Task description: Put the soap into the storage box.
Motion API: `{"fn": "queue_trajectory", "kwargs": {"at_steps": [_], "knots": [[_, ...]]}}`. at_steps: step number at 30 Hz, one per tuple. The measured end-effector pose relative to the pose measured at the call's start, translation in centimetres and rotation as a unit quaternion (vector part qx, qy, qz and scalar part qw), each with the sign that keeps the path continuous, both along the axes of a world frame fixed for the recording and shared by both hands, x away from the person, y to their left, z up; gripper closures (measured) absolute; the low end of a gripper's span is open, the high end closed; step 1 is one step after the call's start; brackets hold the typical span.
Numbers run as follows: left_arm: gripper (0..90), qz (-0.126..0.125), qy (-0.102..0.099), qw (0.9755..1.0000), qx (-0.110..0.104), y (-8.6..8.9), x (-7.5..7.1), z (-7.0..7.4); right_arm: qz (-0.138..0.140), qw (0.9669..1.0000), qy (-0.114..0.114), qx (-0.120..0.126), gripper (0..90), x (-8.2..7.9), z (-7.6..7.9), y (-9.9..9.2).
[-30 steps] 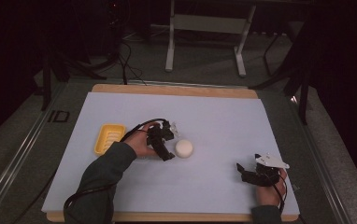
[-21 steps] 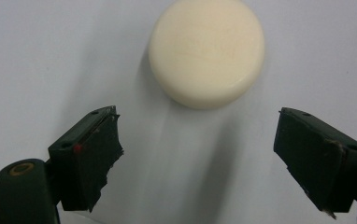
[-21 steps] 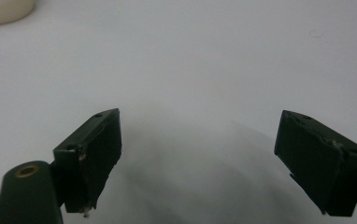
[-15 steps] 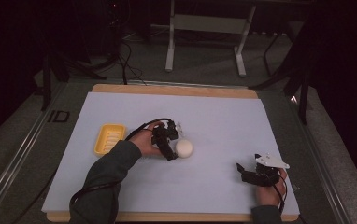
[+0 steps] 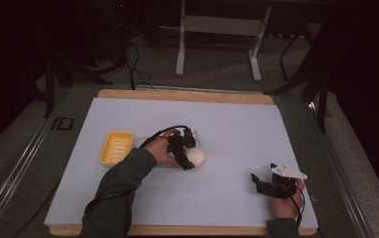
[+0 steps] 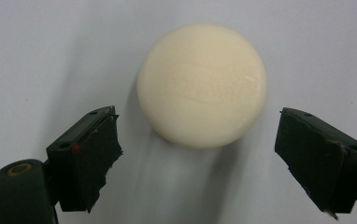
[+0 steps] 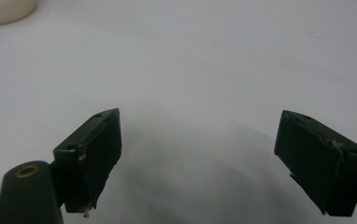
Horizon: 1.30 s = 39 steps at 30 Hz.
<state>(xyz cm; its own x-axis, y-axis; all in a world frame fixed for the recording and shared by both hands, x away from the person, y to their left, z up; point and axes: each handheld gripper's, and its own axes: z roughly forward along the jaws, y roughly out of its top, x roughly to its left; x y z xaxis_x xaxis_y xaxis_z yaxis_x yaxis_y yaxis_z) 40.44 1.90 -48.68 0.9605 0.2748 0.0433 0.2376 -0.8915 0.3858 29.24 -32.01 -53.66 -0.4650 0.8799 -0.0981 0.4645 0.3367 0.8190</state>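
A wooden table [image 5: 177, 94] covered by one smooth, pale sheet [image 5: 237, 129] fills the centre of the high view. From the bottom left of that frame one forearm in a dark sleeve [image 5: 118, 183] reaches up and to the right, its hand wrapped around the left gripper [image 5: 186, 159], which angles down toward the middle of the sheet. At the lower right of the frame a second hand [image 5: 284, 203] rests low near the front edge of the table, holding the right gripper [image 5: 258, 182] pointed to the left. There are two grippers, one soap and one dish. The yellow soap dish [image 5: 116, 147], a rounded rectangular tray with a ridged floor, lies left of centre. The round bar of soap [image 6: 202, 84], cream-coloured, smooth and faintly embossed, lies on the sheet at the centre of the high view, just right of the left gripper. In the left gripper view the black jaws stand spread on either side of the soap's near edge without touching it: released, holding nothing. In the right gripper view the jaws likewise gape over bare sheet, gripping nothing.
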Motion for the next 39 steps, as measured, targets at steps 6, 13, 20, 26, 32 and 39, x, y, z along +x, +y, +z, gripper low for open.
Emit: {"fn": "queue_trajectory", "kwargs": {"at_steps": [6, 13, 20, 26, 32, 39], "knots": [[14.4, -0.002, 0.003, 1.0, 0.003, -0.5, 0.2, -0.1, 0.0, 1.0, 0.0, 0.0, 14.8, 0.0, 0.0, 0.0], [14.5, -0.006, 0.009, 0.9999, 0.009, -1.2, 0.5, -0.5, 0.0, 1.0, 0.0, 0.001, 14.8, 0.0, 0.0, 0.0], [14.9, -0.008, 0.016, 0.9997, 0.016, -2.0, 0.7, -1.0, 0.0, 1.0, 0.0, 0.001, 14.8, 0.0, 0.0, 0.0], [15.2, -0.014, 0.02, 0.9993, 0.028, -2.7, 1.0, -1.4, 0.001, 1.0, 0.0, 0.001, 14.8, 0.0, 0.0, 0.0], [16.1, -0.014, 0.022, 0.9987, 0.043, -3.2, 1.0, -1.7, 0.001, 1.0, 0.0, 0.001, 14.8, 0.0, 0.0, 0.0], [18.1, -0.016, 0.032, 0.9979, 0.053, -3.3, 1.4, -2.0, 0.002, 1.0, 0.001, 0.002, 14.8, 0.0, 0.0, 0.0]]}}
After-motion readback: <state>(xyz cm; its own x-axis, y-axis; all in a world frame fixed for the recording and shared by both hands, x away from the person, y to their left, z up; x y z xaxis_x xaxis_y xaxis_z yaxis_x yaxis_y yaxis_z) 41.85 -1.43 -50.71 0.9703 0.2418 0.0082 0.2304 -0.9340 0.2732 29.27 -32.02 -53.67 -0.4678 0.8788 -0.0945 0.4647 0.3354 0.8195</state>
